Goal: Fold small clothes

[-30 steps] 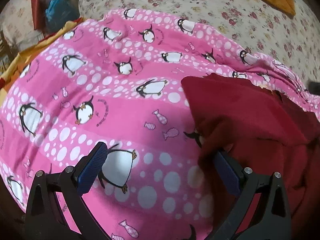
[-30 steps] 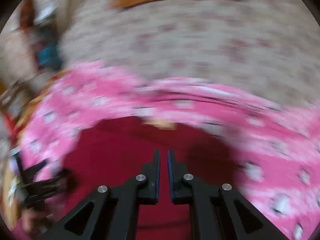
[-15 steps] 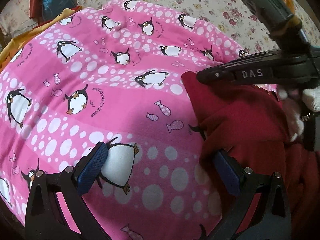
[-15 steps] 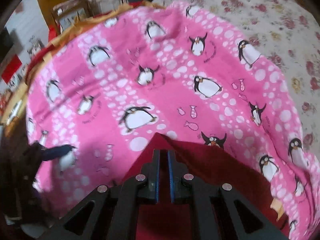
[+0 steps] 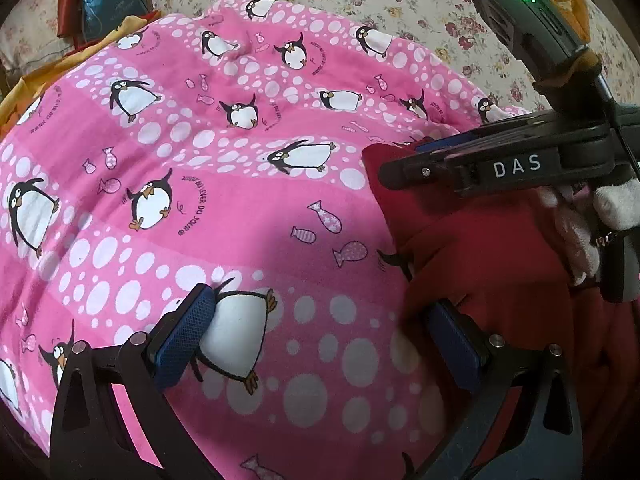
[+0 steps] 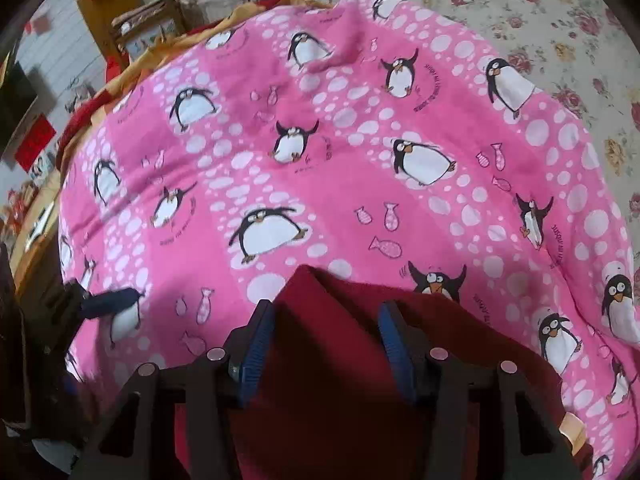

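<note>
A dark red garment [image 5: 480,248] lies on the pink penguin blanket [image 5: 200,184] at the right of the left wrist view. Its folded corner [image 6: 312,292] points forward in the right wrist view. My left gripper [image 5: 320,320] is open, low over the blanket, with its right finger against the garment's left edge. My right gripper [image 6: 326,320] is open over the garment's corner, the cloth lying between its blue pads. It also shows in the left wrist view [image 5: 460,160], reaching in from the right above the garment.
A floral bedspread [image 5: 400,4] lies beyond the blanket. Blue and red bags [image 5: 104,0] and orange cloth [image 5: 60,68] sit at the far left. Wooden furniture [image 6: 132,28] stands off the bed's left side.
My right gripper was shut on the garment's corner and has opened, releasing it on the blanket. My left gripper has stayed open in nearly the same place.
</note>
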### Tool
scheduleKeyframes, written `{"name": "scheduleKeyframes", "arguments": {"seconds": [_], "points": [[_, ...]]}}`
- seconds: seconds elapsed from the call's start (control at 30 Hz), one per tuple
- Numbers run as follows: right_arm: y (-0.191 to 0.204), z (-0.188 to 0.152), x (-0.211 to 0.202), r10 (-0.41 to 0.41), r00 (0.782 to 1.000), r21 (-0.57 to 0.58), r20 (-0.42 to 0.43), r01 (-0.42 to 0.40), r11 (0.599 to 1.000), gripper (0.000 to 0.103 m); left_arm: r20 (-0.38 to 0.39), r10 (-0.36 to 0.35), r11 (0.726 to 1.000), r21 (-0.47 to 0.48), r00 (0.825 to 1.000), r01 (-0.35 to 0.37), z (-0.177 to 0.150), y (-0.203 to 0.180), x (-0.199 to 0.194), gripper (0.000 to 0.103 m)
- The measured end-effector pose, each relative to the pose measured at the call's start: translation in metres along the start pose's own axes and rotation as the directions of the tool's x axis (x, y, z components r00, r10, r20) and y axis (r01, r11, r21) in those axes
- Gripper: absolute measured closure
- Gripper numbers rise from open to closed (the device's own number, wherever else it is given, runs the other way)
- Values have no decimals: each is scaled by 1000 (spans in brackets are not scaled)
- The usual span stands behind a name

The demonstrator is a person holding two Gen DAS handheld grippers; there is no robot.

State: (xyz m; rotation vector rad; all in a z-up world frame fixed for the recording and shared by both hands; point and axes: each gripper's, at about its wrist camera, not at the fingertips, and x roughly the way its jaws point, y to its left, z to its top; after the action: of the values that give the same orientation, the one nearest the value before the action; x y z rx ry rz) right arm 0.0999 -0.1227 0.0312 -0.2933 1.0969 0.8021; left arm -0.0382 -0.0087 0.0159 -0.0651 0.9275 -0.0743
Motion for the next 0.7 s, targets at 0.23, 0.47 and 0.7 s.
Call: {"name": "scheduleKeyframes", "arguments": {"seconds": [0.23, 0.47, 0.7], "points": [[14, -4, -3, -33, 999, -68, 37, 36, 997, 91, 6, -6, 1000, -6, 1000, 6, 0, 1, -1, 1], [14, 10, -32, -92, 978, -55, 186, 104, 993, 99, 30, 7, 1000, -21, 1000, -7, 3, 5, -4, 1], [-5, 17, -6, -109, 979, 103, 170, 93, 990, 103, 17, -5, 1000, -29, 1000, 6, 2, 10, -5, 1]]}}
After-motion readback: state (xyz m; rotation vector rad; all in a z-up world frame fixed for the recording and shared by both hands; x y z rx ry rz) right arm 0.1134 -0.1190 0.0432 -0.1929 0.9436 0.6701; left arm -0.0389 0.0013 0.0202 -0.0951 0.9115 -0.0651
